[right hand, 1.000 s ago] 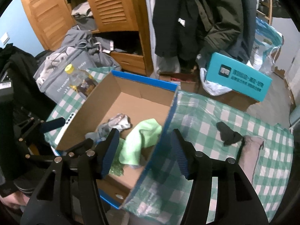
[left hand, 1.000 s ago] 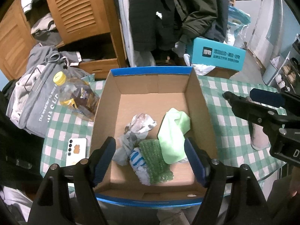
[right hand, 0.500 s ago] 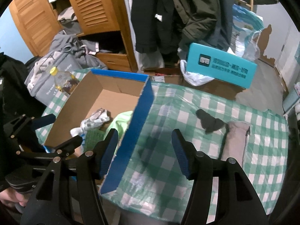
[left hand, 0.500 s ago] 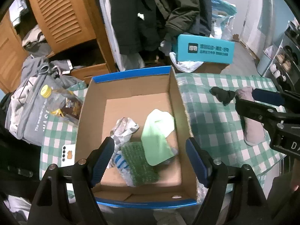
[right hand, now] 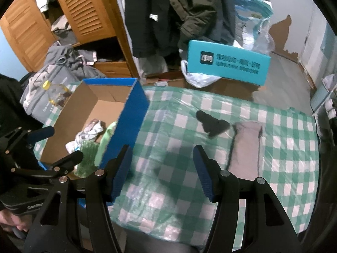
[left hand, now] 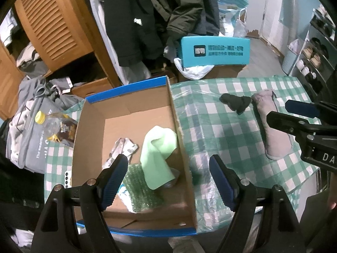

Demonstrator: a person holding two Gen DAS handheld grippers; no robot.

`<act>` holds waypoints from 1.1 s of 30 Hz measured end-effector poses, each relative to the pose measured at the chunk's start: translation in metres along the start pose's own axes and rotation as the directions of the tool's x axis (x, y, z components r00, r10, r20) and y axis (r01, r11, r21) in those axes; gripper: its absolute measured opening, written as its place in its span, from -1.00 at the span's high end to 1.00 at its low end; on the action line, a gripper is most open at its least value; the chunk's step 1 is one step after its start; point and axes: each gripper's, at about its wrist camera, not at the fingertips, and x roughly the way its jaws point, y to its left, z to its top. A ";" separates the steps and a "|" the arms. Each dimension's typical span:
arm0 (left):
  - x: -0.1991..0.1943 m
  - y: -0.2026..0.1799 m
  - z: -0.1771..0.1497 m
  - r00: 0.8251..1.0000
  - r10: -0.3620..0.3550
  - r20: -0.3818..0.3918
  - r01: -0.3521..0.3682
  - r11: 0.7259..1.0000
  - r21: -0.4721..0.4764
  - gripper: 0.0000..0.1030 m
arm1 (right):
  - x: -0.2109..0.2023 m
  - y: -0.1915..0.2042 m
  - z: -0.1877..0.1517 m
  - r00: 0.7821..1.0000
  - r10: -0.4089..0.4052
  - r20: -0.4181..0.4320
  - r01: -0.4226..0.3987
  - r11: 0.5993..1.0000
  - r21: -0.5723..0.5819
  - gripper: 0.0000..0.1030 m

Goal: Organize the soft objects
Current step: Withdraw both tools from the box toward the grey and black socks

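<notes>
A blue-rimmed cardboard box (left hand: 128,113) (right hand: 134,113) on the checked table holds a light green cloth (left hand: 158,149), a grey patterned rag (left hand: 121,149) and a dark green textured pad (left hand: 141,189). On the cloth to its right lie a black sock (left hand: 236,102) (right hand: 212,124) and a grey-pink sock (left hand: 271,126) (right hand: 246,143). My left gripper (left hand: 168,179) is open and empty over the box's near right wall. My right gripper (right hand: 162,170) is open and empty above the table, short of both socks.
A yellow-capped bottle (left hand: 56,124) and a white phone (left hand: 67,177) lie left of the box. A teal carton (left hand: 214,50) stands behind the table. Wooden wardrobe (left hand: 52,25), hanging coats and a clothes pile (left hand: 31,97) fill the back. A shoe rack (left hand: 316,48) stands right.
Both grippers have swung to the right, away from the box middle; the two socks on the table have come into fuller view. Both stay open and empty.
</notes>
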 end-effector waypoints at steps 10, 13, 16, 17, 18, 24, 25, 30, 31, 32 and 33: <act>0.006 -0.027 0.005 1.000 -0.014 -0.020 0.015 0.999 0.033 -0.59 | -0.007 -0.037 -0.012 0.999 -0.038 -0.003 0.038 0.998 0.055 -0.15; 0.008 -0.036 0.007 1.000 -0.016 -0.026 0.018 0.999 0.048 -0.59 | -0.008 -0.049 -0.018 0.999 -0.051 -0.009 0.052 0.996 0.072 -0.15; 0.010 -0.046 0.009 0.999 -0.021 -0.032 0.023 0.998 0.062 -0.59 | -0.009 -0.061 -0.023 0.998 -0.060 -0.015 0.061 0.994 0.091 -0.15; 0.010 -0.049 0.009 0.999 -0.023 -0.034 0.025 0.998 0.066 -0.59 | -0.010 -0.064 -0.025 0.998 -0.062 -0.016 0.063 0.993 0.095 -0.15; 0.010 -0.052 0.009 0.999 -0.024 -0.036 0.027 0.997 0.069 -0.59 | -0.010 -0.069 -0.027 0.998 -0.066 -0.018 0.068 0.992 0.103 -0.15; 0.017 -0.070 0.012 0.998 -0.031 -0.054 0.036 0.995 0.095 -0.59 | -0.014 -0.088 -0.035 0.997 -0.079 -0.024 0.081 0.988 0.135 -0.15; 0.019 -0.073 0.013 0.998 -0.033 -0.060 0.039 0.995 0.096 -0.59 | -0.014 -0.092 -0.036 0.996 -0.082 -0.025 0.085 0.987 0.139 -0.15; 0.028 -0.085 0.018 0.995 -0.049 -0.083 0.056 0.994 0.095 -0.59 | -0.013 -0.110 -0.044 0.994 -0.098 -0.040 0.103 0.982 0.160 -0.15; 0.031 -0.087 0.019 0.995 -0.050 -0.087 0.058 0.994 0.094 -0.59 | -0.011 -0.114 -0.046 0.994 -0.102 -0.046 0.108 0.980 0.165 -0.15; 0.033 -0.089 0.020 0.995 -0.050 -0.090 0.058 0.994 0.094 -0.59 | -0.010 -0.117 -0.047 0.993 -0.104 -0.051 0.112 0.979 0.169 -0.15; 0.035 -0.091 0.021 0.994 -0.049 -0.095 0.058 0.994 0.093 -0.59 | -0.007 -0.121 -0.048 0.992 -0.109 -0.059 0.118 0.978 0.174 -0.15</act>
